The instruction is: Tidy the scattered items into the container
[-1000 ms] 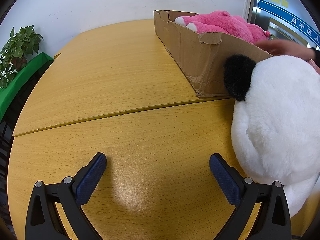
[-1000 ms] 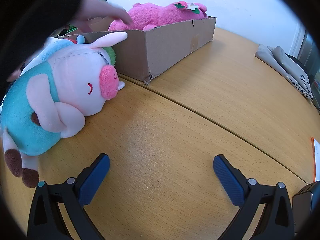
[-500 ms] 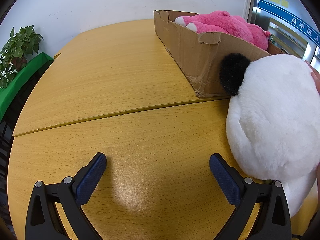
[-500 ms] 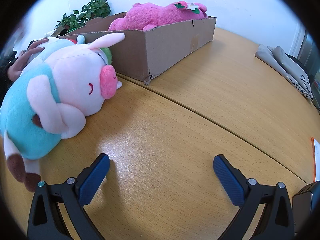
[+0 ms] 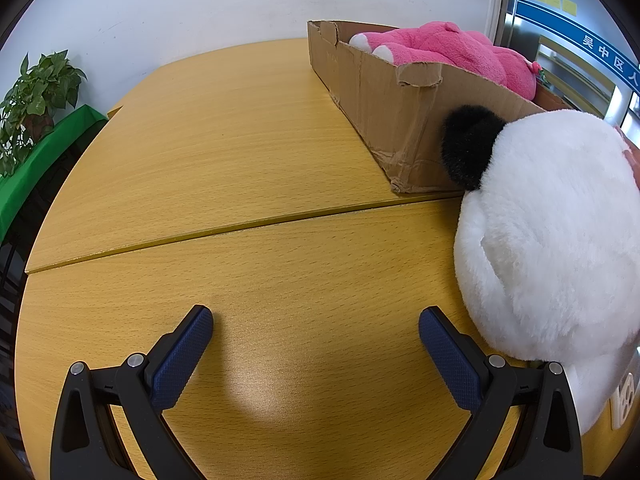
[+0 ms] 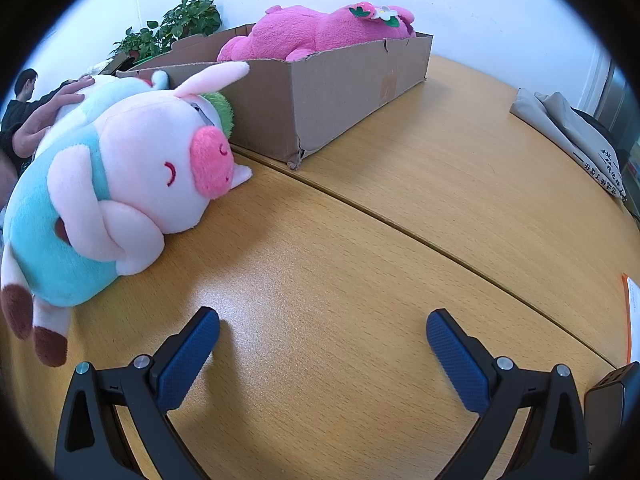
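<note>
On the table, two plush toys lie beside one box holding one pink plush; both grippers gape wide, empty.

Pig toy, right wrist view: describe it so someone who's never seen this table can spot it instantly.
Find the long cardboard box on the wooden table; a bright pink plush lies inside it. Just outside the box's near left corner, the pig toy lies on its side on the table. It is the pale pink one with a darker pink snout, turquoise overalls and brown hooves.
</note>
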